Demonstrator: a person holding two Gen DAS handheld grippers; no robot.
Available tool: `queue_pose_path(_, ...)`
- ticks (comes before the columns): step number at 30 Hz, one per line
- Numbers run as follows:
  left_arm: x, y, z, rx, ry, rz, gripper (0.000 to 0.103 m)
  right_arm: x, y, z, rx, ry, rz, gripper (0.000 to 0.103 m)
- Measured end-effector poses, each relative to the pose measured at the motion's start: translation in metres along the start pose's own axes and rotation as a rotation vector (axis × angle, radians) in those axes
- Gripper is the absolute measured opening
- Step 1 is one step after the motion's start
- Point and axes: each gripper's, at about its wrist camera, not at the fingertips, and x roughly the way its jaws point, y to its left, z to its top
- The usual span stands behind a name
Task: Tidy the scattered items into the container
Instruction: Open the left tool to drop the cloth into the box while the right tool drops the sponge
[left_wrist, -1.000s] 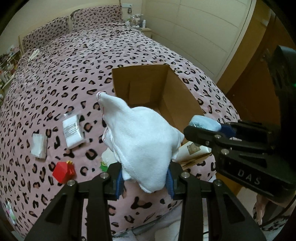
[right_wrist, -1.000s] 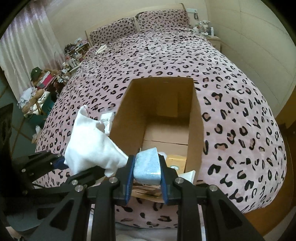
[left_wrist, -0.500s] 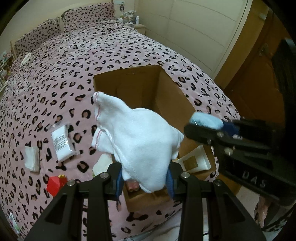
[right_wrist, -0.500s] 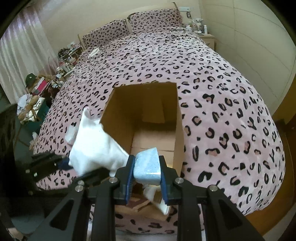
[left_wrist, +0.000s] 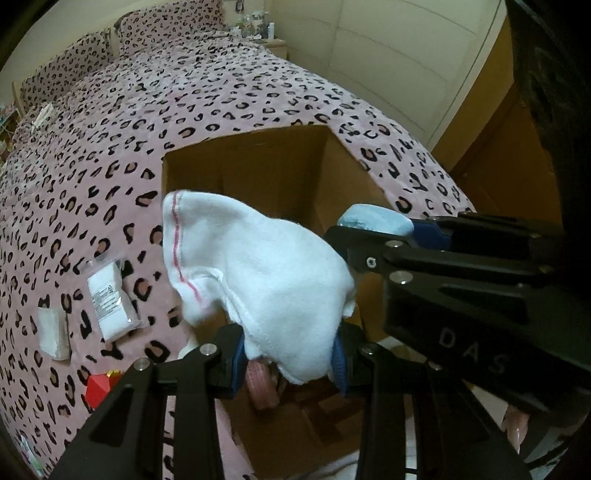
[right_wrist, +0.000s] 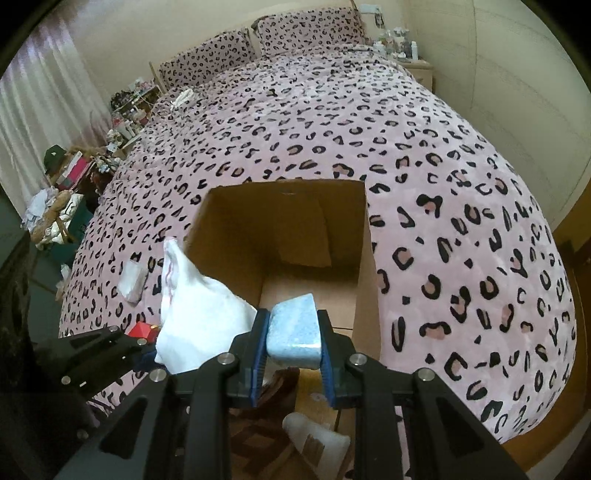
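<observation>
Right wrist view: both loads hang over the open cardboard box (right_wrist: 364, 258).

Clenched on the pale blue sponge (right_wrist: 294, 334), the right gripper (right_wrist: 293, 354) hangs directly above the box floor, so release is straight down. The left gripper (left_wrist: 290, 356), its jaws just eased slightly, still pinches the white cloth (left_wrist: 258, 273) over the box's near-left corner, by the rim; a nudge inward looks wise.

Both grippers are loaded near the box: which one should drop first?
Right, probably. The right gripper holds the blue sponge squarely over the cardboard box; the left gripper's white cloth hangs nearer the box's left wall.
</observation>
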Motion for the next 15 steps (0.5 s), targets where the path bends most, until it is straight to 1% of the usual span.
queue_pose_path(4, 0.009, 0.009, 0.000, -0.010, 0.010, 0.019, 0.040, 0.010, -0.003, 0.001, 0.007, 0.020, -0.010, 0.025)
queue_pose_path(11, 0.009, 0.013, 0.001, -0.005, 0.012, 0.019, 0.040, 0.016, -0.001, 0.001, -0.005, 0.036, -0.033, 0.025)
queue_pose_path(15, 0.005, 0.010, 0.001, 0.006, 0.009, 0.033, 0.050, 0.013, 0.003, 0.003, -0.019, 0.034, -0.046, 0.025)
